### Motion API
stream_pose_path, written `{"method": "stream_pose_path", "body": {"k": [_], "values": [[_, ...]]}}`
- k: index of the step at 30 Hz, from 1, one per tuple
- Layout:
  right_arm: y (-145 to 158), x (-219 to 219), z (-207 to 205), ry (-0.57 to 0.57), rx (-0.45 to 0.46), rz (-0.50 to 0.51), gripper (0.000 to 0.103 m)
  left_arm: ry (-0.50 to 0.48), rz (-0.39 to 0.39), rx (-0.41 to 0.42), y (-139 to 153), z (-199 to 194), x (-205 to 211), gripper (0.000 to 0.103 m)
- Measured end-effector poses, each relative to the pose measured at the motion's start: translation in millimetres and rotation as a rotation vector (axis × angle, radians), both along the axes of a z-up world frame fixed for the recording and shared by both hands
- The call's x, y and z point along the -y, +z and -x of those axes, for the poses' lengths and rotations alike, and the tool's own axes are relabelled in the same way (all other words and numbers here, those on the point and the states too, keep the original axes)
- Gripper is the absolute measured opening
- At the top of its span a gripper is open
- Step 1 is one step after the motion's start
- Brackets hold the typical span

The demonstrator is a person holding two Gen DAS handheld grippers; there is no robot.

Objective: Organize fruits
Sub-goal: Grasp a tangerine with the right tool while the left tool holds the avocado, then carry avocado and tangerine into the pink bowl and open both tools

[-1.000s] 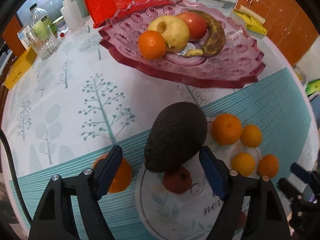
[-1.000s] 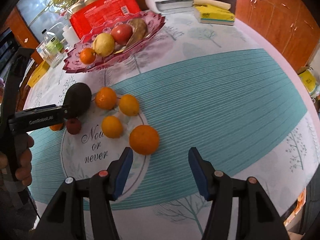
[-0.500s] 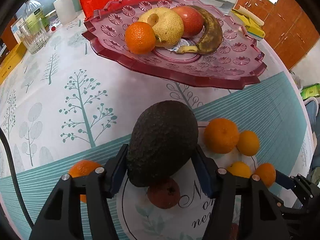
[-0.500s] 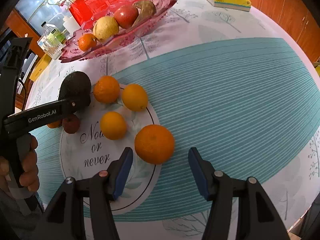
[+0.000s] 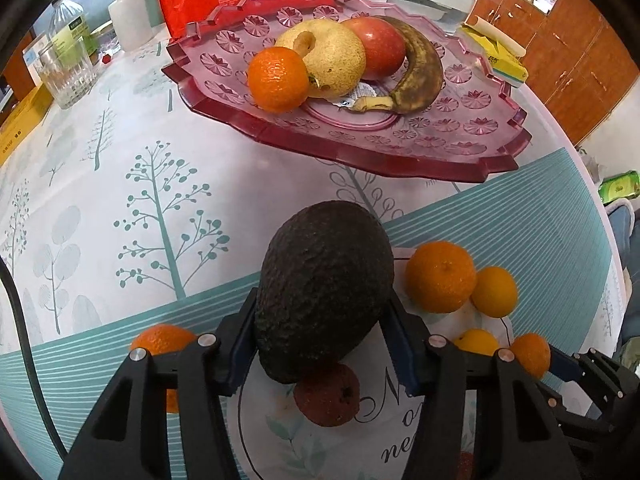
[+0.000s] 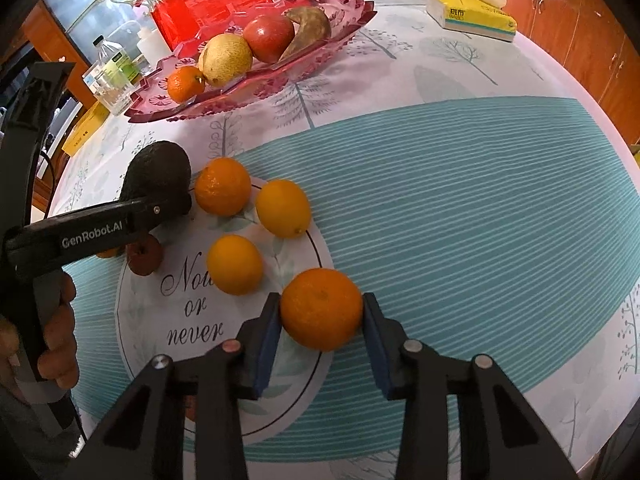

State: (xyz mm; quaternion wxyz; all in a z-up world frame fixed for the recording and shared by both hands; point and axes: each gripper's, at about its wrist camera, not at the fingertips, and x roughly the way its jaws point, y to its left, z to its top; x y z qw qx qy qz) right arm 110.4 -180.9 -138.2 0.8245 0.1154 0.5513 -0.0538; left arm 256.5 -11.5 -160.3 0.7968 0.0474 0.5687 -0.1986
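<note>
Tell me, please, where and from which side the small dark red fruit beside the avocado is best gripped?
Probably across its round middle, from above. The dark red fruit sits low on the tablecloth, with the avocado and left gripper crowding one side.

A home dining or kitchen area is indicated. A round table is covered by a printed tablecloth (image 6: 460, 184) patterned with trees and teal stripes. At the far side a pink cut-glass fruit tray (image 5: 440, 140) is set, in which an apple (image 5: 380, 52), a pear (image 5: 328, 60), a browned banana (image 5: 420, 76) and a mandarin (image 5: 278, 79) are held. Behind it a red food package (image 6: 224, 4) is stood, with a drinking glass (image 5: 66, 76) and a plastic bottle (image 5: 74, 26) to the far left. A yellow tissue box (image 6: 468, 16) is placed at the far right. Brown wooden cabinet doors (image 6: 580, 20) with small handles are seen along the right.
</note>
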Motion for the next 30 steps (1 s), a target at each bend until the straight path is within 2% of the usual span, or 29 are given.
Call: {"method": "stream_pose_path", "body": {"k": [10, 17, 25, 30], "values": [[9.4, 1.8, 12.5, -0.006, 0.034, -0.002, 0.039, 0.041, 0.000, 0.012, 12.7, 8.2, -14.5, 0.054], [17.0, -0.5, 20.3, 0.017, 0.062, -0.013, 0.039, 0.057, -0.007, 0.055, 30.2, 23.1, -20.7, 0.053], [26.2, -3.8, 33.1, 0.049, 0.099, -0.025, 0.038, 0.065, -0.011, 0.075, 38.1, 50.0, -24.6, 0.053], [33.2, -2.2, 41.9, 0.059, 0.124, -0.033, 0.038, 0.067, -0.002, 0.106, 54.9, 68.1, -24.9, 0.053]]}}
